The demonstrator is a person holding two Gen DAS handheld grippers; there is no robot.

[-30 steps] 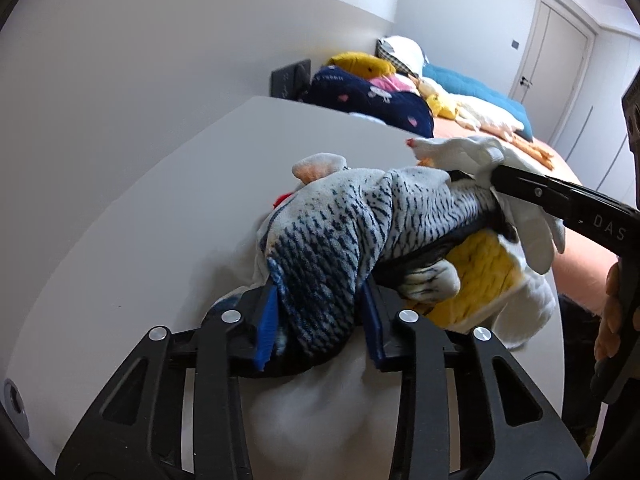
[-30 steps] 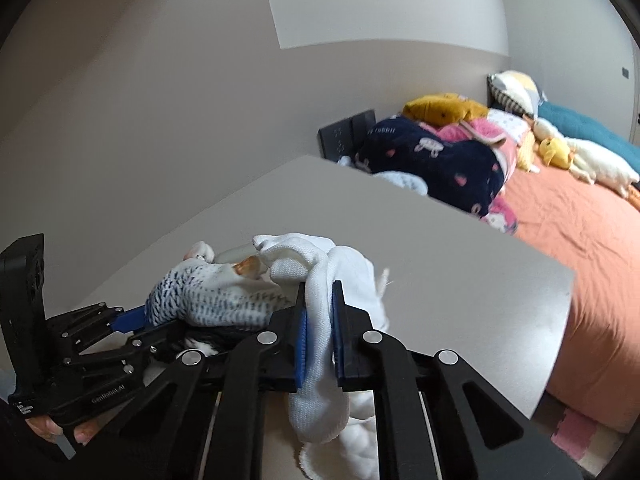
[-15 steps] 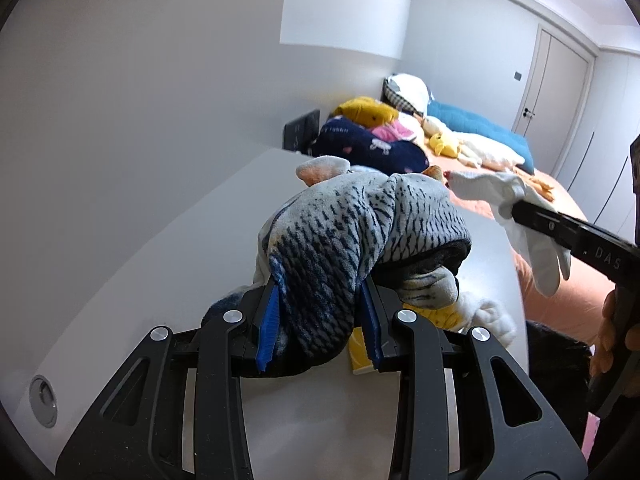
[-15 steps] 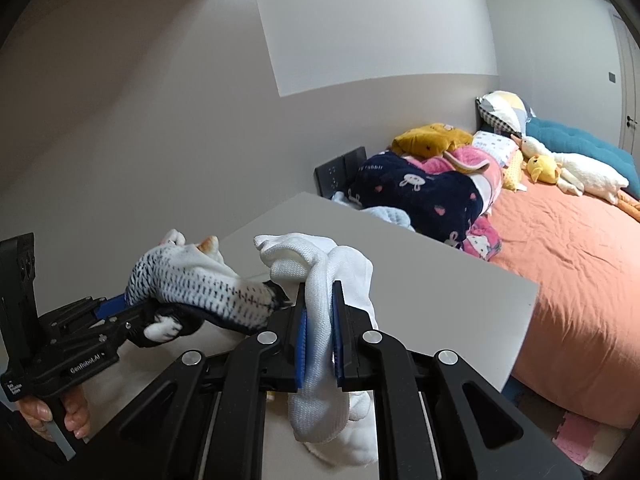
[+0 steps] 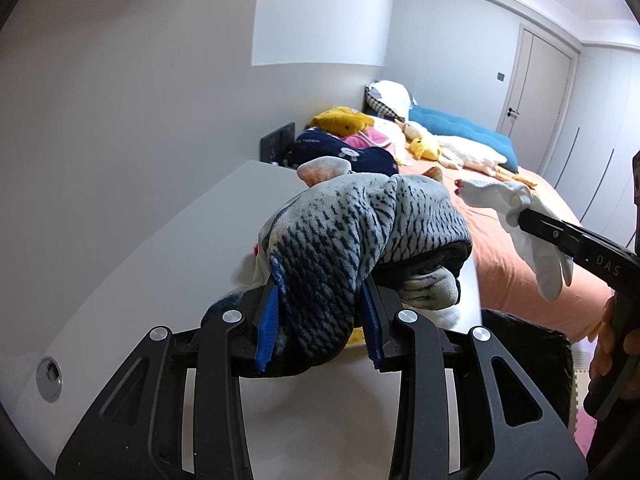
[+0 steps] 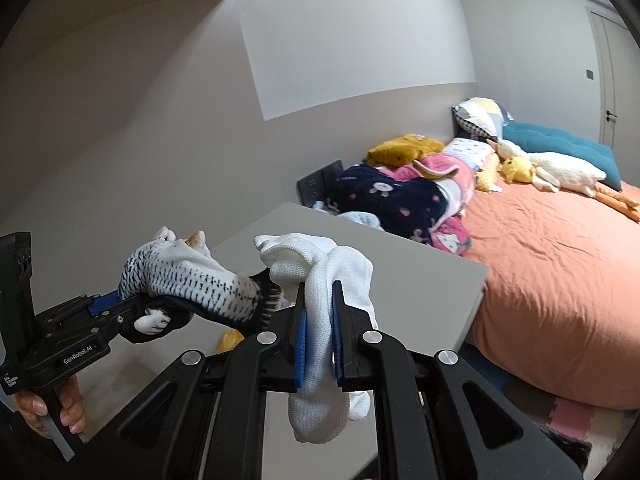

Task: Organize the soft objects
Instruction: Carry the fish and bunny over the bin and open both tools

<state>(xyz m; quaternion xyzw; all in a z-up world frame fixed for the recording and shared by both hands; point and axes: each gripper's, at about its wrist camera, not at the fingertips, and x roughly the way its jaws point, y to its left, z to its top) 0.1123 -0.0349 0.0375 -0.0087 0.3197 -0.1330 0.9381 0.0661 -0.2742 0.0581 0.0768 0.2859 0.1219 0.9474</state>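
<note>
While lifted clear of the grey table, held apart in two tools. Left gripper: clenched on the grey striped fuzzy sock, blue pads pressing both its sides, jaws kept partly wide by the thick fabric. Right gripper: almost fully closed, pinching the white sock in its middle.

Long axes not the same. Striped sock stretched sideways from the left tool toward the right one, dark cuff end just beside the white sock; touching or not, cannot tell. White sock draped over the jaws, both ends hanging down, so nearly upright.

Seen from the left wrist, white sock to the right and a little further ahead. Beyond the far table edge and to the right, the bed with its pile of blankets and plush toys. Right hand nearer to the bed, left hand nearer to the wall. Probably a carry to some sorting place next; which place, not shown. On the table below, something yellow, too hidden to name.
</note>
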